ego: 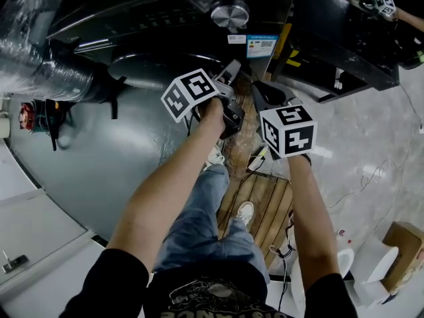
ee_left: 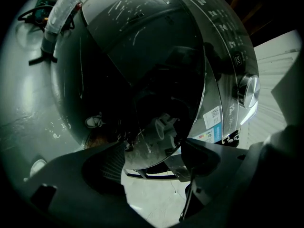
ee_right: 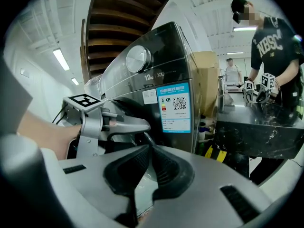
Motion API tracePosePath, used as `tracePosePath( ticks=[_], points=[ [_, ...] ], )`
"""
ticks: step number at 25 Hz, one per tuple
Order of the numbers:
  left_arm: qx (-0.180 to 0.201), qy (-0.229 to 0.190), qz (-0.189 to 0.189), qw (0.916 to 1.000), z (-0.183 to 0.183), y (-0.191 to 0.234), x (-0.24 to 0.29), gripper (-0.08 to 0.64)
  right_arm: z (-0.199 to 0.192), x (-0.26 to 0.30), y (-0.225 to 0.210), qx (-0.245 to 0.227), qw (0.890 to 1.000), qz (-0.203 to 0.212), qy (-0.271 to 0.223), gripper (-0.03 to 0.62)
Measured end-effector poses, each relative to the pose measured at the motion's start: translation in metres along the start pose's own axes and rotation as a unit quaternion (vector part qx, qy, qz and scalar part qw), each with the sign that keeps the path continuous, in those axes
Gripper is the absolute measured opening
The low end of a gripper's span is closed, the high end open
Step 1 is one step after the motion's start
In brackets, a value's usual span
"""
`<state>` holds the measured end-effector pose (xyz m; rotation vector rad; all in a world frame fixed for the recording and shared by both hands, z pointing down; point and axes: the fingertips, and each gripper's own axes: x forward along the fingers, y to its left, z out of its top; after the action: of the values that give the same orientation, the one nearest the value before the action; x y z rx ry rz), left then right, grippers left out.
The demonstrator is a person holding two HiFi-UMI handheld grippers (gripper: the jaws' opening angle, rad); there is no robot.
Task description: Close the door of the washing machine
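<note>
The dark washing machine (ego: pixel 165 18) stands ahead of me, with a silver knob (ego: pixel 230 12) on its top panel. Its round dark glass door (ee_left: pixel 142 80) fills the left gripper view, and I cannot tell whether it is latched. My left gripper (ee_left: pixel 153 148) is open; its fingers (ee_left: pixel 102 167) stand on either side of the door's lower rim without pressing on it. In the head view the left gripper (ego: pixel 228 75) is up against the machine's front. My right gripper (ee_right: pixel 149 148) is shut on nothing and hangs just to the right of the left one (ee_right: pixel 109 122).
A foil-wrapped hose (ego: pixel 40 52) runs along the machine's left side. I stand on a wooden pallet (ego: pixel 265 204) with cables around it. A black bench (ee_right: pixel 256 127) stands to the right, where another person (ee_right: pixel 268 46) handles grippers. A cardboard box (ego: pixel 405 244) sits on the floor.
</note>
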<state>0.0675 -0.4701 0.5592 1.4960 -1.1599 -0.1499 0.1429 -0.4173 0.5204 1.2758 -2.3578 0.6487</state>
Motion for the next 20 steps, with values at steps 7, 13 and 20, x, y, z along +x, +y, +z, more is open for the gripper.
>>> tracePosePath(
  ticks=[7,13,20],
  points=[
    [-0.018,-0.008,-0.006,0.9998,0.003,-0.001,0.004,0.382,-0.003,-0.002,0.0,-0.005,1.0,-0.003,0.01,0.024],
    [-0.011,-0.013,-0.02,0.9997,-0.002,-0.007,-0.005,0.374,0.005,-0.013,0.011,-0.009,1.0,0.002,0.004,0.023],
    [0.009,-0.013,-0.03,0.9994,-0.013,-0.013,-0.047,0.373,0.016,-0.038,0.035,-0.022,1.0,0.012,-0.005,0.025]
  ],
)
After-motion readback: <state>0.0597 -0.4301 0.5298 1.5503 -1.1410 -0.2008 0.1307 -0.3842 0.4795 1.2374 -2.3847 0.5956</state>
